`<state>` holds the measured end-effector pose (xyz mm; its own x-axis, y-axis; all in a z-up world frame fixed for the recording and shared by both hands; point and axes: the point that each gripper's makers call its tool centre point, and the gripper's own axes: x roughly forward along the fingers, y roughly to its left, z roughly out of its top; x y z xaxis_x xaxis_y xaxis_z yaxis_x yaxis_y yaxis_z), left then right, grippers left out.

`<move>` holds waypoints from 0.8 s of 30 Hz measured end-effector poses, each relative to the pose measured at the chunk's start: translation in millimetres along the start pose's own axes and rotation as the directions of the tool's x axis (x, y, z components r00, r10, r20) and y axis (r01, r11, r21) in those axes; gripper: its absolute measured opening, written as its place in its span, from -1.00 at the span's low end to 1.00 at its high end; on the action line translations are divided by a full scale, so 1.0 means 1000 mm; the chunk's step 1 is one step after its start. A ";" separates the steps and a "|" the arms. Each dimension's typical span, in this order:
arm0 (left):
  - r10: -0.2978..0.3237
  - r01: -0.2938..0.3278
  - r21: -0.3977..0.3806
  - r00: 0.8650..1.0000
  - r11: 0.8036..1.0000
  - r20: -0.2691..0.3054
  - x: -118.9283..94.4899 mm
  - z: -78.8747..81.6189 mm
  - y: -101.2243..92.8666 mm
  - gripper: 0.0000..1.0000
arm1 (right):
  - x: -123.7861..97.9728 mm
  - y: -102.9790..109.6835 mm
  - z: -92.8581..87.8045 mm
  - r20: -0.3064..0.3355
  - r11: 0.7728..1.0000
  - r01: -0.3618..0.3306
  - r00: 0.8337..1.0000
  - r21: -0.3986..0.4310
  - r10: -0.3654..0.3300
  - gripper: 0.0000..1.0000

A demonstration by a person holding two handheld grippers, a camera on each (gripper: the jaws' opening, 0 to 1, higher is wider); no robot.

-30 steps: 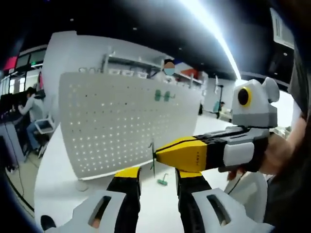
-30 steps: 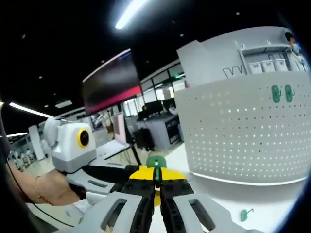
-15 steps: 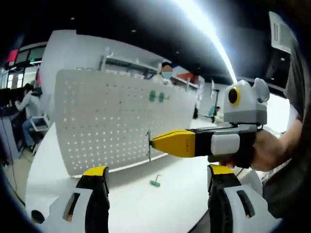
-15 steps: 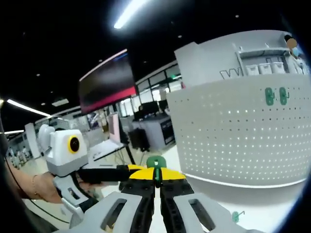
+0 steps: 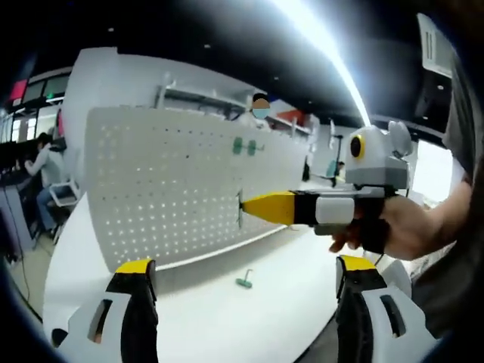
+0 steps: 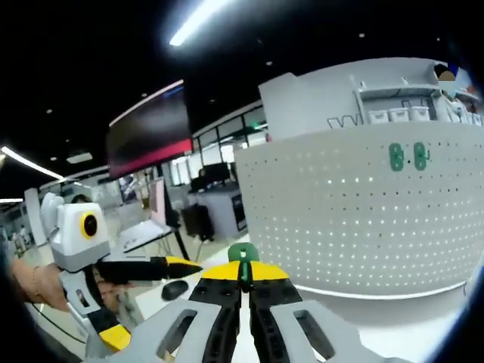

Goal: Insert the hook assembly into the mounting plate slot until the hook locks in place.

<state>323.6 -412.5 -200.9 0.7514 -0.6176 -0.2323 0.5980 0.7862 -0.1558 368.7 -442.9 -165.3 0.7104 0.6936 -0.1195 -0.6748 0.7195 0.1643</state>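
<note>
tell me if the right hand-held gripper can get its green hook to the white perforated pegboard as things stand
Probably yes. The right hand-held gripper, shut on the green hook, points at the white perforated pegboard with nothing between them; the left hand-held gripper is open and off to the side.

I can read no text, label or number from either tool's view. On the white wall (image 6: 318,98) behind the pegboard (image 6: 355,212) in the right gripper view there are dark strokes that look like lettering, but they are too small and blurred for me to make out, and the red band on the dark screen (image 6: 147,136) carries nothing I can read
</note>
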 end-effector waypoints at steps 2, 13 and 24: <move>0.007 -0.007 0.005 1.000 1.000 0.002 0.000 0.001 0.001 1.00 | 0.001 -0.007 0.002 0.005 1.000 0.022 1.000 -0.004 -0.022 -1.00; 0.050 -0.050 0.012 0.999 0.999 -0.019 -0.003 -0.001 0.011 1.00 | 0.004 -0.043 0.018 0.055 0.994 0.107 0.993 -0.021 -0.105 -1.00; 0.087 -0.087 0.016 0.996 0.996 -0.018 -0.009 0.001 0.019 1.00 | -0.002 -0.103 0.043 0.104 0.974 0.226 0.969 -0.031 -0.222 -1.00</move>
<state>328.8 -392.2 -200.5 0.7954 -0.5462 -0.2626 0.5348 0.8364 -0.1199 445.9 -520.0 -139.7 0.8594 0.5089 -0.0503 -0.5024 0.8585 0.1026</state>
